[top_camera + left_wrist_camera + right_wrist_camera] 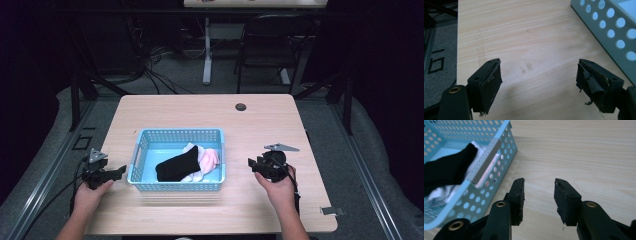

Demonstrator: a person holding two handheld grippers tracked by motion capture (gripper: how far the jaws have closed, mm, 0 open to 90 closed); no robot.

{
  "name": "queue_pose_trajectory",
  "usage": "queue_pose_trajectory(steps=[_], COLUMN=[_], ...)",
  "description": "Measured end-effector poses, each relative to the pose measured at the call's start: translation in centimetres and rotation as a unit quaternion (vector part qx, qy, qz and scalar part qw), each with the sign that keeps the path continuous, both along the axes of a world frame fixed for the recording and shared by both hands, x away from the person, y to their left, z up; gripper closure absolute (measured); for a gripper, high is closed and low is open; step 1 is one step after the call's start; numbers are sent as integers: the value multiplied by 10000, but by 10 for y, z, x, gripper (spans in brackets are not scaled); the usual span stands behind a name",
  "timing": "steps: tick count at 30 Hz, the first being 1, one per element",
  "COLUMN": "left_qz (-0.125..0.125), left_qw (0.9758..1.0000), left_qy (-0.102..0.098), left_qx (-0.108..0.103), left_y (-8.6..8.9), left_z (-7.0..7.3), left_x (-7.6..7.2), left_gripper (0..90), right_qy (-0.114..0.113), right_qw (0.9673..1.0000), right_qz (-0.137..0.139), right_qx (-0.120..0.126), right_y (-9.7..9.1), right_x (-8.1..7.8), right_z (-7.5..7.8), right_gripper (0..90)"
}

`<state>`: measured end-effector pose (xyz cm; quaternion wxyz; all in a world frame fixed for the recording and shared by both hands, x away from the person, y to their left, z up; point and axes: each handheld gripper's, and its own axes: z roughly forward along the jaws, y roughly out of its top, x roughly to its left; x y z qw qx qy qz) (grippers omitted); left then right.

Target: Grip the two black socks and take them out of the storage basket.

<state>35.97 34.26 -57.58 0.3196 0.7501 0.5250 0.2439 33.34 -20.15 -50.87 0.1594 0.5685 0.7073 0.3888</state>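
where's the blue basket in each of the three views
High view: the blue basket sits at the table's middle, between the two grippers.
Left gripper view: its perforated wall fills the upper right corner.
Right gripper view: it takes the left side, beside the jaws.
Shared landmark: the black sock inside shows in the high and right gripper views.

Black grippers, brass-ringed screw holes, frayed jaws

L tool agape, tabletop, prob. basket
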Motion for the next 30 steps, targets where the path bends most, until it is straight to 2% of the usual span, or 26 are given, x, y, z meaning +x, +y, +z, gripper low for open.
queue_pose_trajectory(steps=[5,12,15,18,22,27,30], left_qz=[12,13,16,16,8,39,36], left_qw=[10000,10000,10000,10000,10000,10000,10000], left_qy=[47,26,27,38,15,-6,-10], left_qx=[2,18,15,5,-18,-39,-41], left_y=[1,0,1,1,2,2,2], left_z=[-1,-1,0,-1,0,0,1], left_x=[0,1,0,0,0,1,1], left_gripper=[207,207,207,207,207,207,207], right_qy=[64,77,283,511,555,601,666], right_qw=[9996,9997,9989,9974,9962,9945,9926], right_qz=[-71,236,348,455,607,784,890], right_qx=[281,87,-124,-216,-299,-336,-494], right_y=[4,25,36,46,59,77,90], right_x=[6,18,24,31,36,45,53], right_z=[17,46,58,67,78,85,82], right_gripper=[578,572,583,579,578,585,587])
